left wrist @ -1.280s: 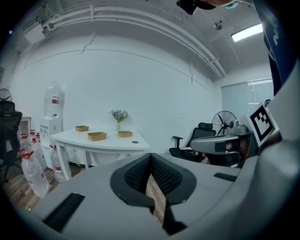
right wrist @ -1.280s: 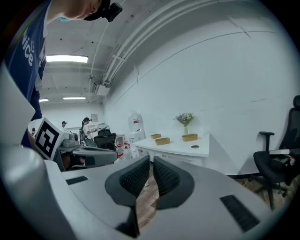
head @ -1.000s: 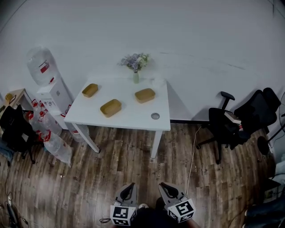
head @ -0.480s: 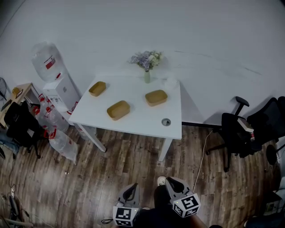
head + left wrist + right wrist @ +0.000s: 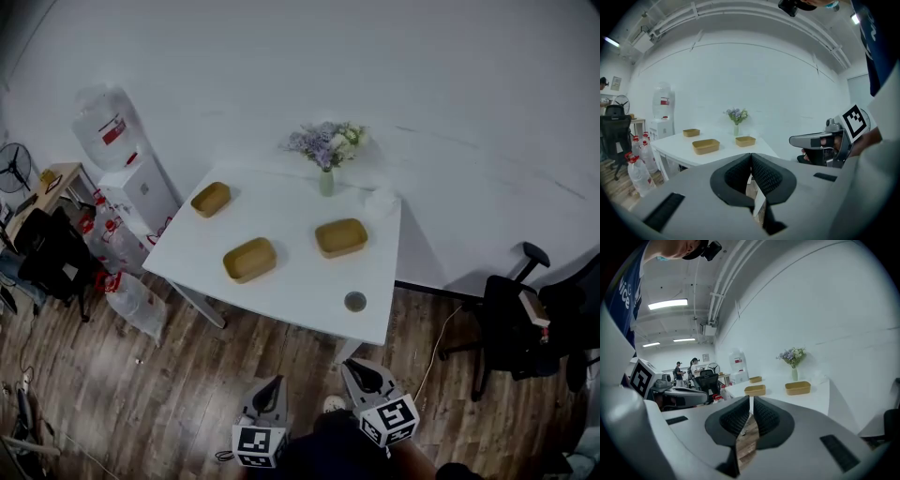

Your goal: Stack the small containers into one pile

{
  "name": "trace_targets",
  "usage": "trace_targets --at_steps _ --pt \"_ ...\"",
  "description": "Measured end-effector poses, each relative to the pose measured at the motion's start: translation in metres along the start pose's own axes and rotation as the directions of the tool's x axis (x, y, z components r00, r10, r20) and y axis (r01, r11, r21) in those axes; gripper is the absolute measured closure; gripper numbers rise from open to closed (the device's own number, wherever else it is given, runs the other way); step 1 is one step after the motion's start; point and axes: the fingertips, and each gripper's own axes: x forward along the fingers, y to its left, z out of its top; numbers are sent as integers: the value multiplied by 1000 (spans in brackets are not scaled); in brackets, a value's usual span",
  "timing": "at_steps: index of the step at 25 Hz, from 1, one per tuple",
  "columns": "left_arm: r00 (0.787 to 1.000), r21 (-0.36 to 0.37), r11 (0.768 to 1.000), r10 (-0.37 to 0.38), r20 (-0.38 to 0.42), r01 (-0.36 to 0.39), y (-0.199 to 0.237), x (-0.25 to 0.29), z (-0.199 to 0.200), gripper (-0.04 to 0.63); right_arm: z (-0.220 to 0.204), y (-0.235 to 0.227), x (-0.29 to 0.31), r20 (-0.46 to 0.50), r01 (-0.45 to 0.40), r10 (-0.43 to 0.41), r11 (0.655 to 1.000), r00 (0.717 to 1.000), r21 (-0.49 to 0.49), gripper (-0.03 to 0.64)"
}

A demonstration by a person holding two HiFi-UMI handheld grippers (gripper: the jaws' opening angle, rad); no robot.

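While my left gripper (image 5: 272, 389) and right gripper (image 5: 359, 372) hang shut and empty short of the table (image 5: 291, 206), opening them late could shove a container (image 5: 249, 260) away.

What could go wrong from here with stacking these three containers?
1. The left hand-held gripper and right hand-held gripper are both shut. Arriving like that could shove a container rather than grip it.
2. The right container sits near the vase, so a reach there may tip the vase.
3. The left container lies close to the edge of the table and could slide off if nudged.
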Motion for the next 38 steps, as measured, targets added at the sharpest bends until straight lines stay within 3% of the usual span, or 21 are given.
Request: trace_targets --at_steps 7,13,19,32,38 --pt "1000 -41 999 24 -11 -25 -19 80 13 575 13 -76 33 -25 -46 46 999 999 -7 561" --pt "999 -54 997 49 -15 -50 -28 113 21 575 16 -113 50 -52 -61 60 998 997 -8 561" --pt "997 -59 996 63 -45 -66 -23 123 16 575 15 -121 58 -71 -67 66 998 995 1 561" --pt "999 -63 998 25 -36 -27 3 137 18 575 9 -116 75 -115 -16 14 1000 993 -13 561" --pt "997 -139 988 55 -45 -61 51 143 25 577 18 -121 108 -142 10 -19 998 990 -64 560"
